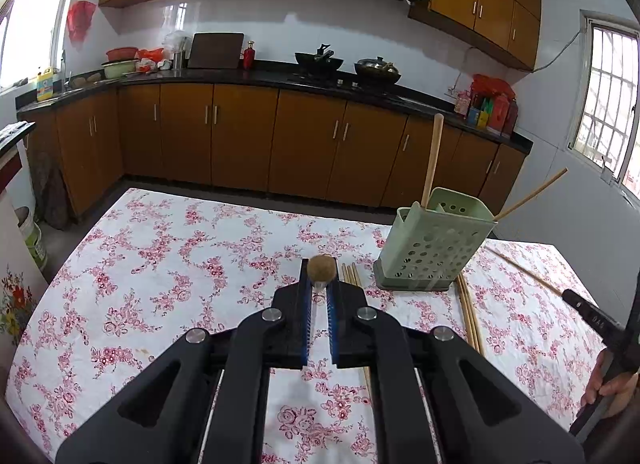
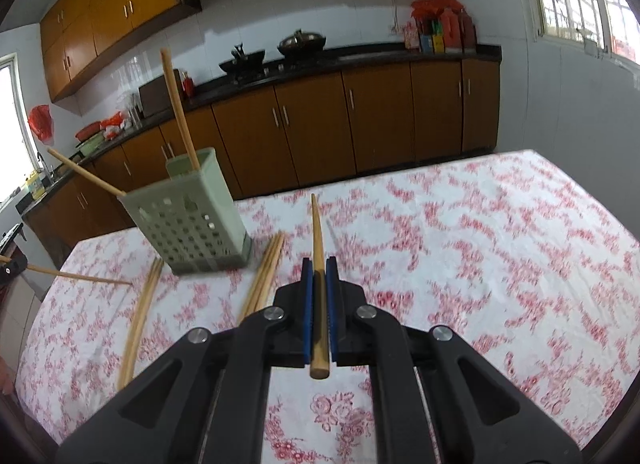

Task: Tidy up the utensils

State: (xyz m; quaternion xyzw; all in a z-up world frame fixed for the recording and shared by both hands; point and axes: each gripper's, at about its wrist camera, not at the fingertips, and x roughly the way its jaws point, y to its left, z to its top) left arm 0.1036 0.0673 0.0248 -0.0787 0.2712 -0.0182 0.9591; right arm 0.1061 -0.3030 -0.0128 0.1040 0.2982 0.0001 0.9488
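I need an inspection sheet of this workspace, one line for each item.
Surface: table with white and pink floral cloth.
Job's things: perforated pale green plastic holder with two wooden sticks inside; loose wooden chopsticks lying beside it.
Clutter: nothing seen.
Grippers: left gripper shut on a cork-tipped utensil; right gripper shut on a single wooden chopstick.
Cables: nothing seen on the table.
Surroundings: brown kitchen cabinets, woks on the counter.

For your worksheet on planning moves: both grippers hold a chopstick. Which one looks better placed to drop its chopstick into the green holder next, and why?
Probably the right gripper. Its chopstick is held lengthwise, tip forward, near the green holder. The left gripper grips its chopstick end-on, showing only the butt.
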